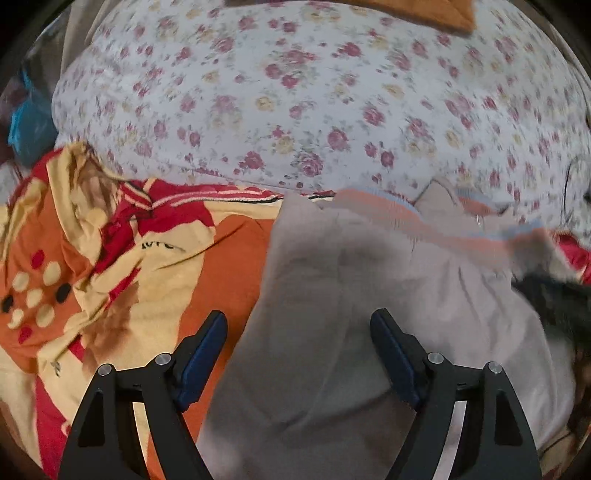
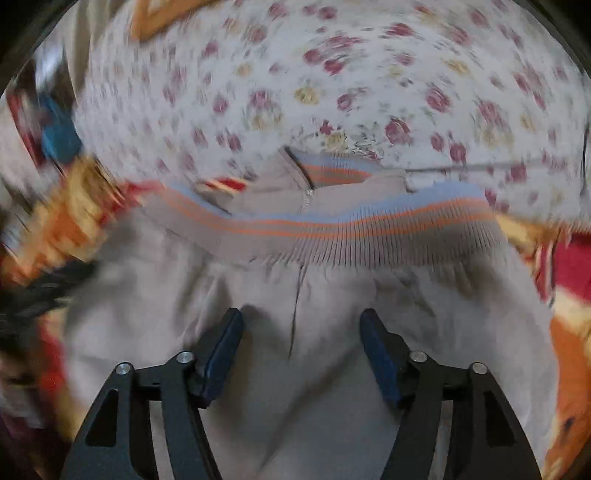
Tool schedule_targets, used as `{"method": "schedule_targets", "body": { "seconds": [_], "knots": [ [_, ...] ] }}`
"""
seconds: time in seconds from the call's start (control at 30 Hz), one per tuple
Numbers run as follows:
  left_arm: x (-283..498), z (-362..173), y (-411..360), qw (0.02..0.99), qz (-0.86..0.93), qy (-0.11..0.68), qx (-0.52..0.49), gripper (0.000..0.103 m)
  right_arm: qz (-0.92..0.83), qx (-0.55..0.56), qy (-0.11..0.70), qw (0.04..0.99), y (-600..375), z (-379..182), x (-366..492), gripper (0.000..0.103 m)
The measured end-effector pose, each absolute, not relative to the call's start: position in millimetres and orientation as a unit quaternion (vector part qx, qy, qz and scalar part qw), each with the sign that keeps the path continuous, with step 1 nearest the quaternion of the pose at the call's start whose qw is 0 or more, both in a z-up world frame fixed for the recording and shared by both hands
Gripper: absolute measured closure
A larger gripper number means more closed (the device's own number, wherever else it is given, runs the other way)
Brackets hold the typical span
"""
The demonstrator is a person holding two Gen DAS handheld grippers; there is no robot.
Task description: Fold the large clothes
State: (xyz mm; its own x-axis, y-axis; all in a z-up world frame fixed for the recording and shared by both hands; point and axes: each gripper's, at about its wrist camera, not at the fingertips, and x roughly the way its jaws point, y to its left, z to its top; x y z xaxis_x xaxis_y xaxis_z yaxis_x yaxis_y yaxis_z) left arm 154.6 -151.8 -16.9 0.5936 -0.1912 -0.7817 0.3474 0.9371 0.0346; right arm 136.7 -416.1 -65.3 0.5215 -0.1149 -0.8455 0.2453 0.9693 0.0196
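Beige jacket (image 2: 295,369), one of it, fills the lower middle of my right wrist view, spread flat with its ribbed hem band (image 2: 332,229) running across mid-frame, striped blue and orange. One zipper line runs up the centre toward a collar (image 2: 325,170) striped the same way, above the band.

My right gripper (image 2: 301,325) hangs over the cloth at the bottom of the frame, its two jaws apart, with bare beige fabric showing between the blue pads (image 2: 221,350); nothing is pinched. This view is heavily blurred toward the edges.

Over to the left wrist view: the same jacket (image 1: 351,332) takes the lower right, its hem band (image 1: 424,218) slanting across right of centre. My left gripper (image 1: 299,328) is spread wide at the bottom, holding nothing, with the jacket's left edge lying between its two fingers.

One patterned blanket (image 1: 92,258) in orange, cream and red lies at lower left, beneath and beside the jacket. One floral sheet (image 1: 295,92), white with pink roses, covers the upper half. One orange-brown cloth (image 1: 424,11) sits at the top edge. Something blue (image 1: 26,122) shows at far left, too blurred to name. A dark shape (image 1: 554,295) at the right edge I cannot identify.
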Motion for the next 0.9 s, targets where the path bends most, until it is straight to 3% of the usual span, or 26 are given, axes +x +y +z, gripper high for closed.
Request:
{"method": "schedule_targets", "body": {
  "seconds": [0.03, 0.17, 0.27, 0.4, 0.57, 0.73, 0.9],
  "knots": [
    [152.0, -18.1, -154.0, 0.889, -0.150, 0.422, 0.101, 0.023, -0.125, 0.067, 0.477, 0.868, -419.9, -69.3, 142.4, 0.082],
    [146.6, -18.1, -157.1, 0.887, -0.149, 0.426, 0.099, 0.023, -0.139, 0.144, 0.461, 0.864, -448.0, -76.4, 147.6, 0.083],
    [145.2, -13.9, -155.1, 0.887, -0.149, 0.426, 0.094, 0.023, -0.136, 0.149, 0.455, 0.868, -451.3, -63.5, 129.3, 0.074],
    [135.5, -1.8, -151.8, 0.894, -0.154, 0.414, 0.080, 0.023, -0.125, 0.150, 0.433, 0.880, -455.8, -32.7, 85.3, 0.054],
    [122.8, -0.6, -152.7, 0.894, -0.157, 0.409, 0.092, 0.023, -0.151, 0.133, 0.418, 0.886, -473.0, -15.4, 37.8, 0.053],
    [125.5, -24.3, -159.4, 0.883, -0.139, 0.432, 0.117, 0.020, -0.238, 0.078, 0.461, 0.851, -497.0, -46.7, 26.5, 0.054],
    [128.7, -20.7, -155.5, 0.879, -0.136, 0.448, 0.087, 0.020, -0.238, 0.142, 0.449, 0.849, -519.8, -46.7, 12.1, 0.055]
  ]
}}
